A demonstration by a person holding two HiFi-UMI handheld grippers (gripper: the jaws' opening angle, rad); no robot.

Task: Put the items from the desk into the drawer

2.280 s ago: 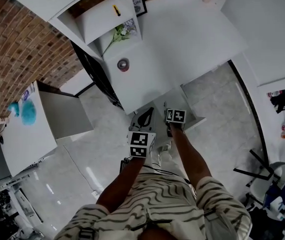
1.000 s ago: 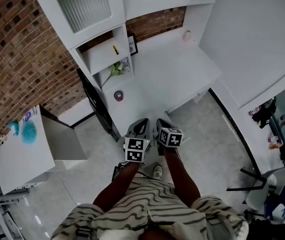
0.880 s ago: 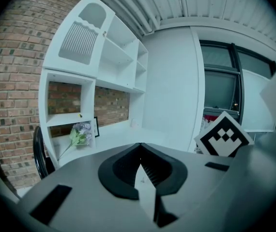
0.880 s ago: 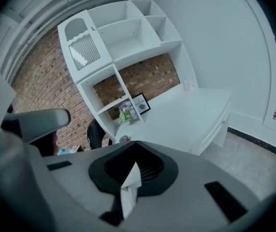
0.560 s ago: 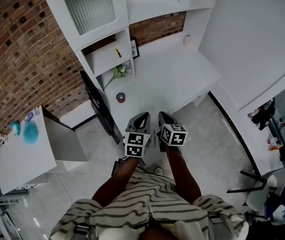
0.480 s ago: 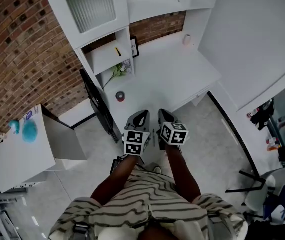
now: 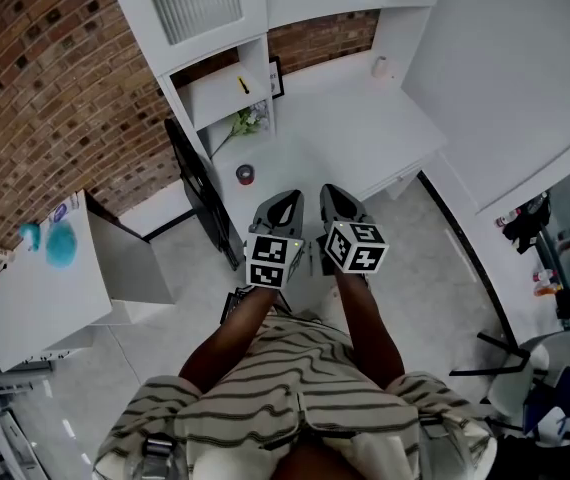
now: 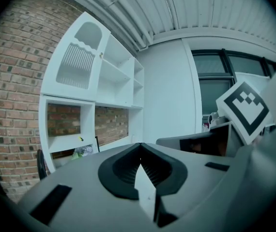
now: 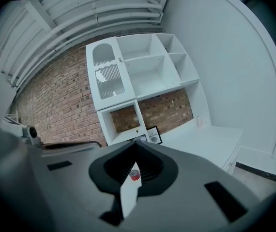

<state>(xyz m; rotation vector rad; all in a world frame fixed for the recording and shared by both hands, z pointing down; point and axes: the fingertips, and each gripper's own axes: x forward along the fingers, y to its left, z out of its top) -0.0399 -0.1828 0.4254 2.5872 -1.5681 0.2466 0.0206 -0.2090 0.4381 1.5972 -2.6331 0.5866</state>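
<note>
Left tool (image 7: 288, 199), right tool (image 7: 329, 191) higher; abreast

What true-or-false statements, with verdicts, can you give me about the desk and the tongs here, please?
1. The left tongs and the right tongs are both shut and empty. True.
2. The small red round item lies on the floor. False: it sits on the white desk.
3. A yellow item lies in the open shelf cubby. True.
4. The right tongs grip the small cup. False: the cup stands apart from them at the desk's back.
</note>
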